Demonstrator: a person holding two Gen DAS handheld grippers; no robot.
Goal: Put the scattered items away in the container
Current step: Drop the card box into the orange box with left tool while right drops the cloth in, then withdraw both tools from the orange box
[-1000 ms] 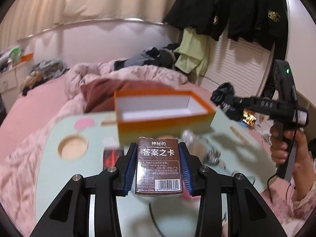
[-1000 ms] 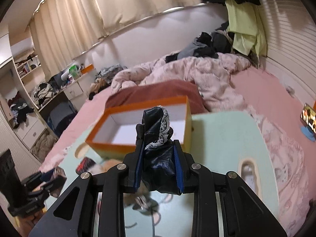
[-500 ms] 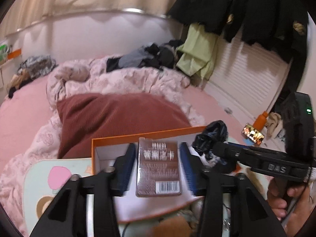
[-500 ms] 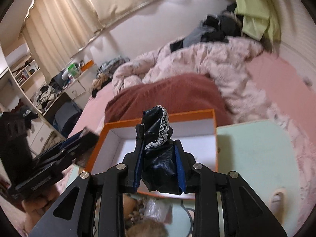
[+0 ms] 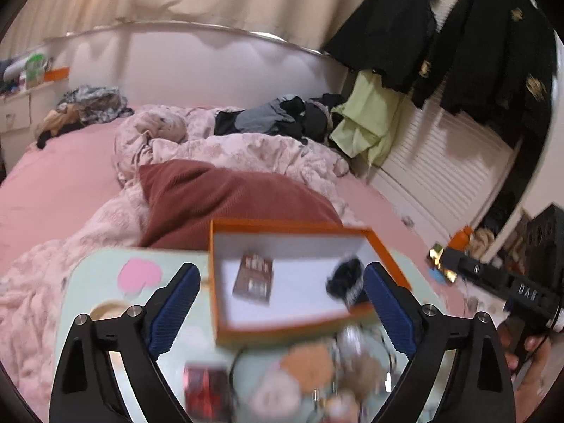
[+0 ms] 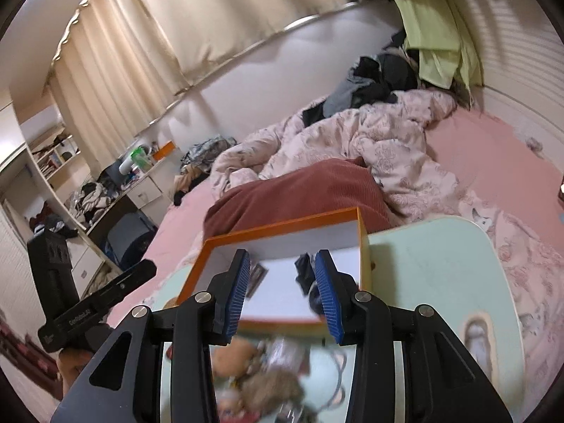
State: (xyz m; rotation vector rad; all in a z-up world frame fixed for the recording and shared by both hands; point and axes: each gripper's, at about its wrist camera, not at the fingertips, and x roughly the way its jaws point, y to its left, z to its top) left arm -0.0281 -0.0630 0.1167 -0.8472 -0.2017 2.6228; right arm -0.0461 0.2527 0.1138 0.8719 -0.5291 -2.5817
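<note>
An orange box with a white inside stands on the mint-green table. A brown card pack lies in its left half, and a black lace cloth in its right half. My left gripper hangs above the box's near edge. Its jaws are opening wide with nothing between them. My right gripper is also opening. The black cloth shows beyond its right pad, down in the orange box, and is not pressed. The card pack lies to the left there.
Blurred loose items lie on the table in front of the box: a red pack, plush toys and clear wrappers. Behind the box are a maroon pillow and a pink duvet. A hand holds the right gripper at the right.
Both grippers carried their items over the box and let go. The card pack and the black cloth now lie inside it. Both sets of jaws have spread and drawn back.
</note>
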